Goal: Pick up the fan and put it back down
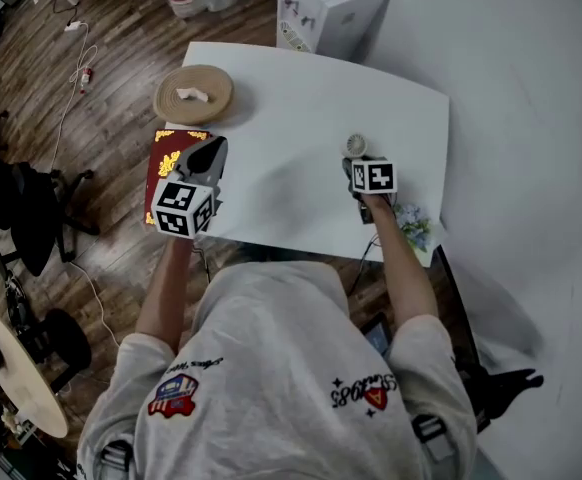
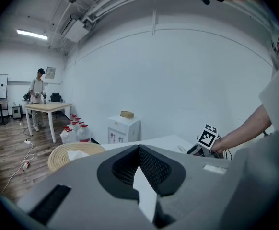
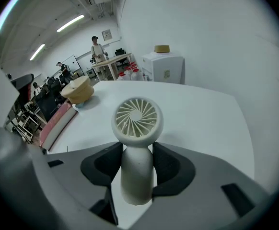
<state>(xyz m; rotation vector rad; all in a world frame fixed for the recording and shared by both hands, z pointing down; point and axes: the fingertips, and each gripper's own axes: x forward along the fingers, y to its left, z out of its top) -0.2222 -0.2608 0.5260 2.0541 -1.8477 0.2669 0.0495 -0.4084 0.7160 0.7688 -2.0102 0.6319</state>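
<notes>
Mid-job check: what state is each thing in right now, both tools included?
right tool: shut on the handle of the fan
fan: held upright, head above the jaws
left tool: jaws together, nothing between them
woven tray: flat on the table, white scrap inside

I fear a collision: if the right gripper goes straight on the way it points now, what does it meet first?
Probably the white table top: the right gripper, shut on the fan, points down at it. Depth is unclear.
</notes>
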